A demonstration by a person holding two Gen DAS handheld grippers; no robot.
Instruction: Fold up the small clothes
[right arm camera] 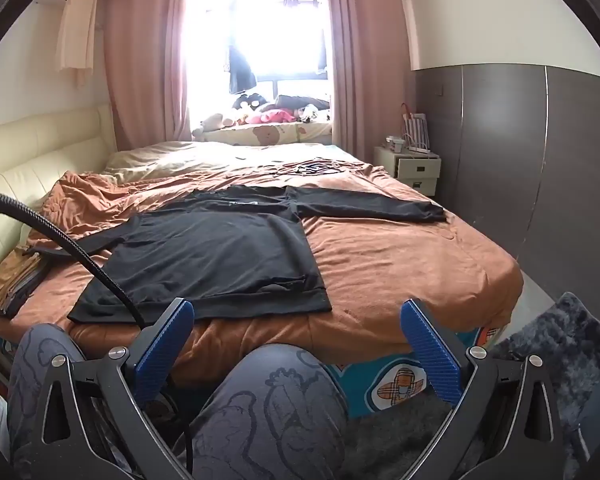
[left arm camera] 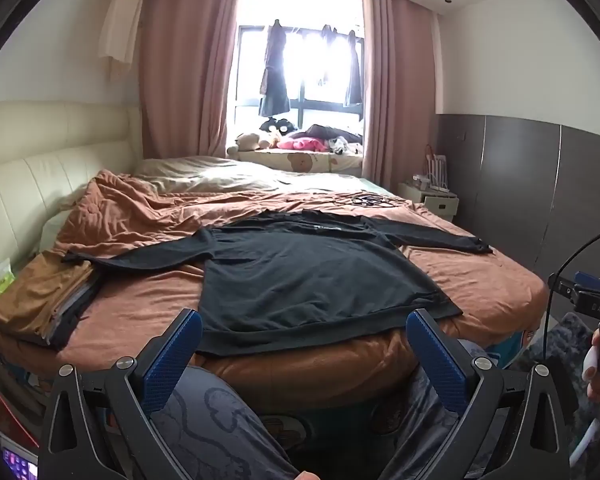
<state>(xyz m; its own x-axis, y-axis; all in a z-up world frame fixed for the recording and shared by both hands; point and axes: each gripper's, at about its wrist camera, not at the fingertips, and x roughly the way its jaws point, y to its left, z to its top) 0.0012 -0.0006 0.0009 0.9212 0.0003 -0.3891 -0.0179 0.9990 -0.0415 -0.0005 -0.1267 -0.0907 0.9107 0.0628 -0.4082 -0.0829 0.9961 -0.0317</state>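
- Black long-sleeved shirt (left arm camera: pixel 300 276) spread flat on orange bed cover (left arm camera: pixel 480 284), sleeves out; folded clothes stack (left arm camera: pixel 40 300) at left
- Left claw (left arm camera: pixel 300 354) apart, holding nothing; right claw (right arm camera: pixel 296 344) likewise apart, short of bed edge

bed: orange quilt (left arm camera: pixel 340 216) | sill: plush toys (left arm camera: pixel 256 140) | wall side: white nightstand (right arm camera: pixel 416 168) | pink curtains (left arm camera: pixel 180 60)

Window (right arm camera: pixel 260 40) overexposed; shirt print (right arm camera: pixel 242 203) unreadable — tiny

A matt black cloth shirt (left arm camera: pixel 300 268) lies at centre frame on a soft, rumpled orange blanket (left arm camera: pixel 140 304); glossy cream leather headboard (left arm camera: pixel 40 168) at left.
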